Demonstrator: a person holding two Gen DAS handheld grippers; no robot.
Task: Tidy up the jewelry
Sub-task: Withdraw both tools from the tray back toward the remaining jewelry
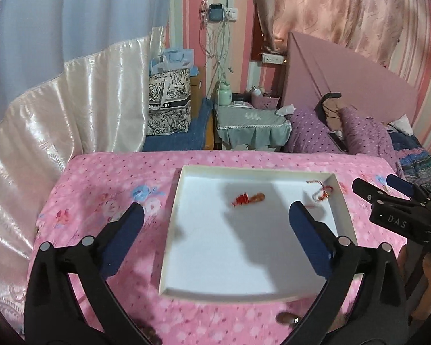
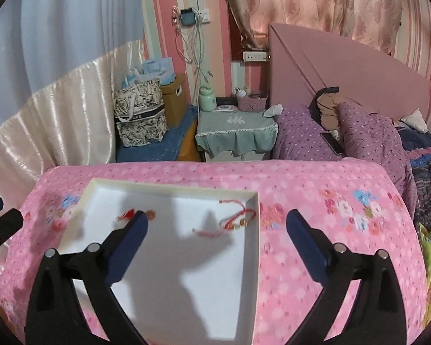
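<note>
A shallow white tray (image 1: pixel 169 230) lies on a pink floral cloth; it also shows in the right wrist view (image 2: pixel 252 258). Inside it lie a red tasselled charm with a brown bead (image 1: pixel 248 198) (image 2: pixel 150 215) and a red cord bracelet with small beads (image 1: pixel 323 192) (image 2: pixel 238 220) near the far right corner. My left gripper (image 1: pixel 215 221) is open and empty, held above the tray. My right gripper (image 2: pixel 217 225) is open and empty, above the tray's right edge; it also shows at the right of the left wrist view (image 1: pixel 382 187).
The pink cloth covers a table (image 2: pixel 330 244). A small brown object (image 1: pixel 286 319) lies on the cloth near the tray's front edge. Beyond stand a nightstand (image 1: pixel 252 123), a patterned bag (image 1: pixel 169 106), a bed with purple bedding (image 2: pixel 359 132) and curtains.
</note>
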